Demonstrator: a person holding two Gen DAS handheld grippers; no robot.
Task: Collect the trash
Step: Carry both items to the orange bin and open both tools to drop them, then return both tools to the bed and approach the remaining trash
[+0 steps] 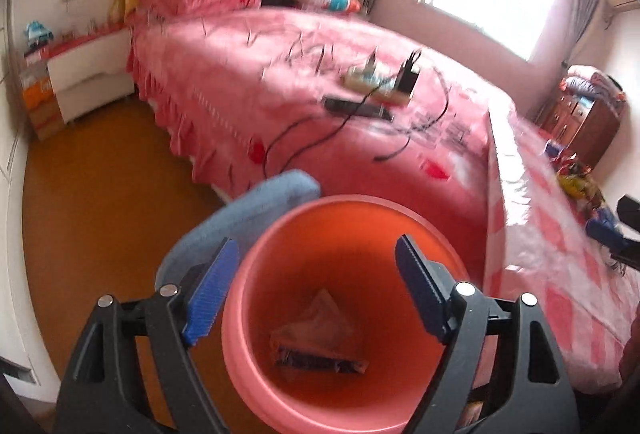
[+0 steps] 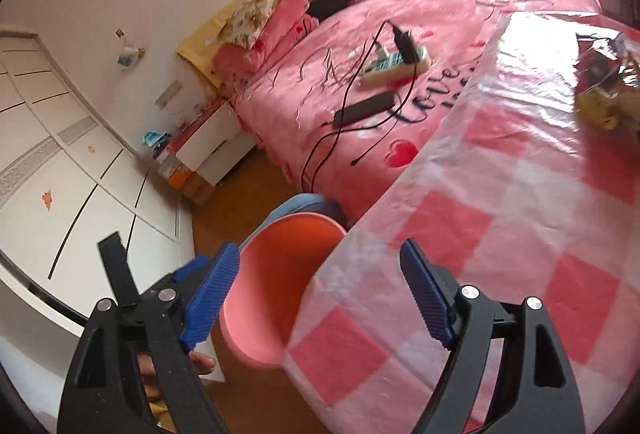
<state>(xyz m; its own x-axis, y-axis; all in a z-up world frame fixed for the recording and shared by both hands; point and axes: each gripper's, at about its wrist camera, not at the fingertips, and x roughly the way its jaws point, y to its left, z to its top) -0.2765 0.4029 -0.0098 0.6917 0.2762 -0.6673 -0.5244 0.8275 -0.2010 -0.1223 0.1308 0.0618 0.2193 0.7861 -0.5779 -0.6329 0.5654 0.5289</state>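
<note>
On the pink bedspread (image 2: 440, 14), black script "Love"; both claws (image 1: 316, 290) (image 2: 320, 294) apart, empty.

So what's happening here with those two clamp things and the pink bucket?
A person is tidying up trash with a handheld gripper in each hand. The left gripper hangs open over the pink bin, where a crumpled wrapper lies at the bottom. The right gripper is open and empty above the checkered table, where more wrappers wait at the far end.
</note>
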